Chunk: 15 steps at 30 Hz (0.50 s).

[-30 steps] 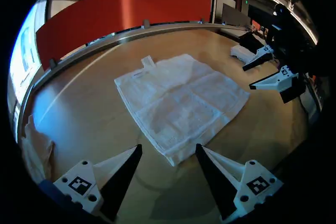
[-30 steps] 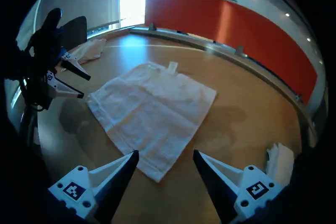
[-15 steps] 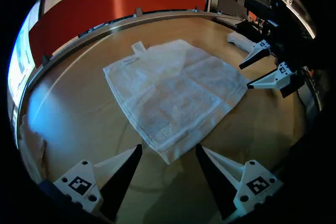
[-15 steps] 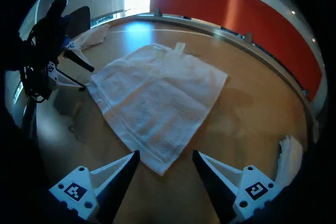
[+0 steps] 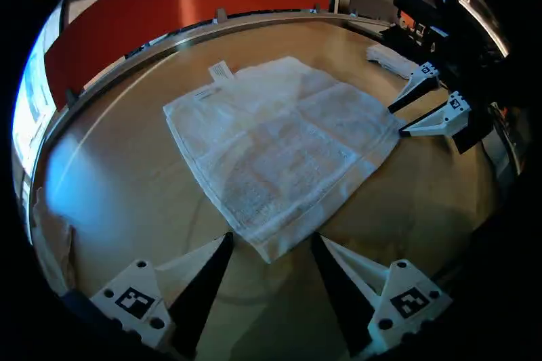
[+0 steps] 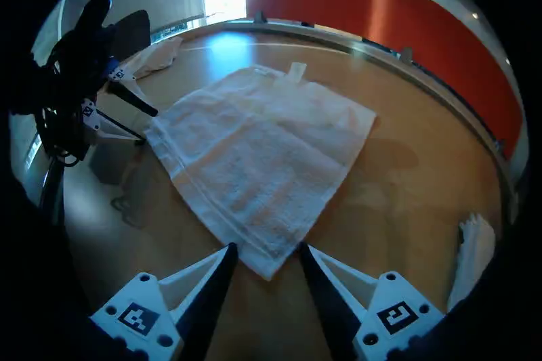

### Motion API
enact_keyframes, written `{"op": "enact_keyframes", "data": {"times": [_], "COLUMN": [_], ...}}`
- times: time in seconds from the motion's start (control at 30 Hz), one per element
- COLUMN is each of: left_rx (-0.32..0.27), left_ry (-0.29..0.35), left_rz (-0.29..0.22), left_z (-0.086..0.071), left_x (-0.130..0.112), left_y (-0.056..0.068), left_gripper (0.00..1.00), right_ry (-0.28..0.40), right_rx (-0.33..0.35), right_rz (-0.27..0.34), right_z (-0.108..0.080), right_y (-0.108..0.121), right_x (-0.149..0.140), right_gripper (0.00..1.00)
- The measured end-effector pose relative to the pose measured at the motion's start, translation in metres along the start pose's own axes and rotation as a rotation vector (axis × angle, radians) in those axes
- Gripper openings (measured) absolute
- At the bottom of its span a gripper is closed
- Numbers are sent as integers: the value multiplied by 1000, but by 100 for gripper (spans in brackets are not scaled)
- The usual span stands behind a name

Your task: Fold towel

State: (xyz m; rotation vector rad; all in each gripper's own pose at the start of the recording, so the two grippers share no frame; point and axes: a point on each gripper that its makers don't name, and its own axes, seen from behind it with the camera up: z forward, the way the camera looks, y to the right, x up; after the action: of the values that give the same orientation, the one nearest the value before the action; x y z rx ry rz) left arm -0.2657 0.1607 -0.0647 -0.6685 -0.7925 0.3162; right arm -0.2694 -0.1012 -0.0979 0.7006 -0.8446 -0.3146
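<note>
Tabletop [image 6: 420,178]: towel [image 6: 257,151] corner between right tongs [image 6: 267,247]

**Two fisheye views set low over the surface [image 5: 129,185], aimed at one towel [image 5: 284,137] from neighbouring corners.**
The left gripper view looks forward and down between the fingers of the left hand-held gripper [image 5: 271,239], close to the towel's near corner. The right gripper view looks likewise from the right hand-held gripper [image 6: 268,247]. Both share the towel, the surface and the far red partition [image 5: 190,2]; each shows the other hand-held gripper at its side.
</note>
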Motion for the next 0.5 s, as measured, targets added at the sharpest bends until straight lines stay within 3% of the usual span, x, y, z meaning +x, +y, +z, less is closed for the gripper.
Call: {"op": "enact_keyframes", "data": {"times": [0.2, 0.33, 0.5], "left_rx": [12, 19, 27], "left_ry": [-5, -5, -4], "left_rz": [-7, -15, -19], "left_z": [0, 0, 0], "left_x": [1, 1, 2], "left_y": [-1, -2, -1], "left_gripper": [76, 64, 37], "right_ry": [-1, -2, -2], "right_rx": [3, 3, 9], "right_rz": [5, 21, 27], "right_z": [-1, -1, -2], "right_y": [0, 1, -1], "right_x": [0, 1, 0], "right_gripper": [58, 48, 38]}}
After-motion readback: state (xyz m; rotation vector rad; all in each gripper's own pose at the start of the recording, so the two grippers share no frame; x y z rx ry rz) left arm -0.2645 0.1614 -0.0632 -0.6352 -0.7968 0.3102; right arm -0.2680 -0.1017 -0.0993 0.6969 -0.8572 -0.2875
